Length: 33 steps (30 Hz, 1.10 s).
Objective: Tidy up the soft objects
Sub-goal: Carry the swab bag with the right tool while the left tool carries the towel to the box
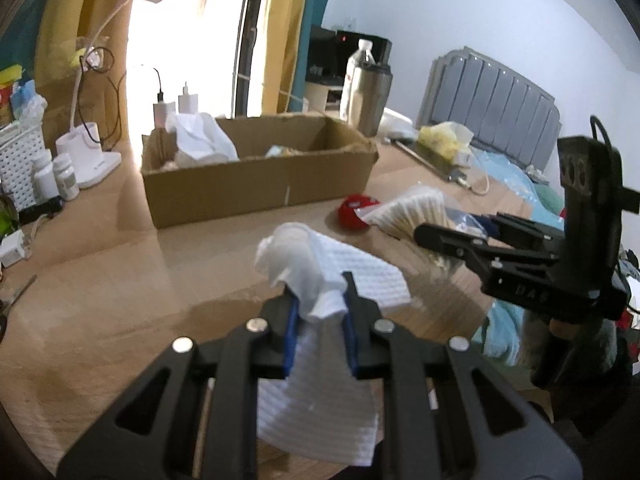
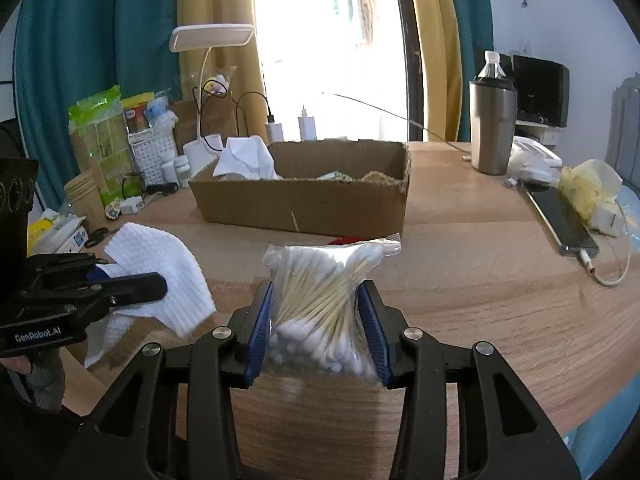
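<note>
A white waffle-textured cloth (image 1: 320, 280) is clamped between the blue pads (image 1: 291, 334) of the left gripper (image 1: 319, 300); part of it is bunched ahead of the fingertips and the rest hangs below them over the wooden table (image 1: 100, 300). To the right of this claw the right gripper (image 1: 476, 248) is seen from the side. A clear zip bag of cotton swabs (image 2: 324, 300) is pinched upright between the 2 blue pads (image 2: 258, 332) of the right gripper (image 2: 320, 320), raised above the table (image 2: 480, 288). To its left the left gripper (image 2: 132, 284) is seen with the cloth (image 2: 160, 276) draped around its fingers. Just beyond the bag a red object (image 2: 344, 240) is partly hidden; what it is cannot be told. Farther ahead of both claws an open cardboard box (image 2: 304, 204) rests on the table, with crumpled white fabric (image 2: 246, 160) piled at its left end. Behind the box a white desk lamp (image 2: 212, 40) is seen to the left, and a steel tumbler (image 2: 492, 128) with a plastic water bottle (image 2: 492, 65) behind it to the right
</note>
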Each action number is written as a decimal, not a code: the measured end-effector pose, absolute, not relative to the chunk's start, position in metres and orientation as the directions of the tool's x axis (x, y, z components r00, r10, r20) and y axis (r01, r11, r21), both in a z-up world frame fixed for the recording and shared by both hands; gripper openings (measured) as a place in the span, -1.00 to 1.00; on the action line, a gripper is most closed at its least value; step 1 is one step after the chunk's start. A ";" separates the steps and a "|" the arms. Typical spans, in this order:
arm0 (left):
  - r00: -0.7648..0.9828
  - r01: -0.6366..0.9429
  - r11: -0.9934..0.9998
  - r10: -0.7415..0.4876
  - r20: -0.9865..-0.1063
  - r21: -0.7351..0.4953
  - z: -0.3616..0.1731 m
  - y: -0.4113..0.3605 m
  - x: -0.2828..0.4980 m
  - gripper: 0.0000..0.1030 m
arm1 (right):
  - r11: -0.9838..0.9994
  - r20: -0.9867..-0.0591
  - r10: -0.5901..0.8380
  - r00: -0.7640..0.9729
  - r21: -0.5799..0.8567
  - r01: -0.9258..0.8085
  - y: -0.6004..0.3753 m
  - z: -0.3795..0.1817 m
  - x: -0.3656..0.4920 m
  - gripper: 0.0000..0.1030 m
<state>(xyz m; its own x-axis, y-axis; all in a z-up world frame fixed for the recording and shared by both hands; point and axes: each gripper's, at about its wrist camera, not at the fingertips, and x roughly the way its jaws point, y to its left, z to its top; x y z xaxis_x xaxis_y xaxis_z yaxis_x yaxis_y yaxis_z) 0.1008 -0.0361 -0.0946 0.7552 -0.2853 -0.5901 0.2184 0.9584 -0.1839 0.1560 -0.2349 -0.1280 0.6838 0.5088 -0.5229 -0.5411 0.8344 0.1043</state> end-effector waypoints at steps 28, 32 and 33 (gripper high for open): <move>0.809 0.212 0.946 -0.310 -0.500 -0.244 -0.039 -0.012 0.132 -0.63 | 0.834 -0.510 0.521 0.685 0.133 -0.535 -0.233 -0.081 0.193 -0.13; 0.814 0.203 0.949 -0.301 -0.497 -0.243 -0.035 -0.008 0.142 -0.63 | 0.830 -0.509 0.526 0.681 0.133 -0.542 -0.229 -0.078 0.202 -0.13; 0.815 0.202 0.949 -0.300 -0.496 -0.242 -0.034 -0.007 0.144 -0.63 | 0.828 -0.508 0.529 0.680 0.135 -0.544 -0.228 -0.076 0.205 -0.13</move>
